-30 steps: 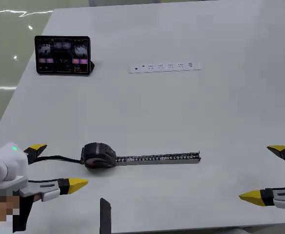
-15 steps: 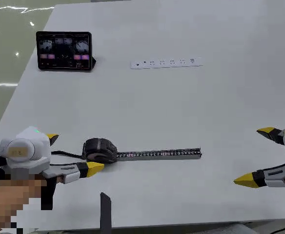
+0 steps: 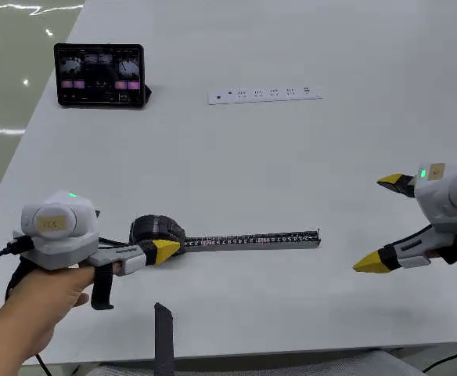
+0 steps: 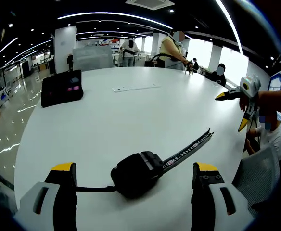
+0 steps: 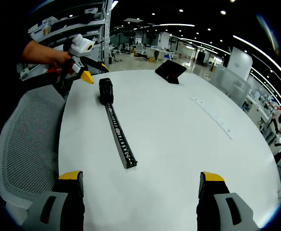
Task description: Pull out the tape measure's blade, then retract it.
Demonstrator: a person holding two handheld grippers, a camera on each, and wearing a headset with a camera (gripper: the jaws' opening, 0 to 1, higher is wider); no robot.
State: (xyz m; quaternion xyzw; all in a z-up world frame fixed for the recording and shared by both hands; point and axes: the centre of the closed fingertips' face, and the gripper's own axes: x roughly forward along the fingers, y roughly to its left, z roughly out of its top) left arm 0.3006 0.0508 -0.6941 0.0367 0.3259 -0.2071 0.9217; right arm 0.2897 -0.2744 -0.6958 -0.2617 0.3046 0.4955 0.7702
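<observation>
Left claw (image 4: 134,167) is spread wide, straddling the chunky black tape measure case (image 3: 156,233) on the white tabletop (image 3: 291,157). Its marked metal blade (image 3: 252,239) is pulled out, and the right claw (image 3: 379,223) gapes open past the blade's far end.

On the table (image 3: 307,157) the tape measure (image 3: 156,233) lies near the front edge, toward the left side, and its blade (image 3: 252,240) stretches from it to the right, along that edge. The tablet (image 3: 99,74) stands far behind it near the left edge, and the power strip (image 3: 264,95) lies to the right of the tablet, behind the blade. The left gripper (image 4: 134,168) has one jaw on each side of the tape measure, while the right gripper (image 3: 378,224) is right of the blade's end, well apart from it.
</observation>
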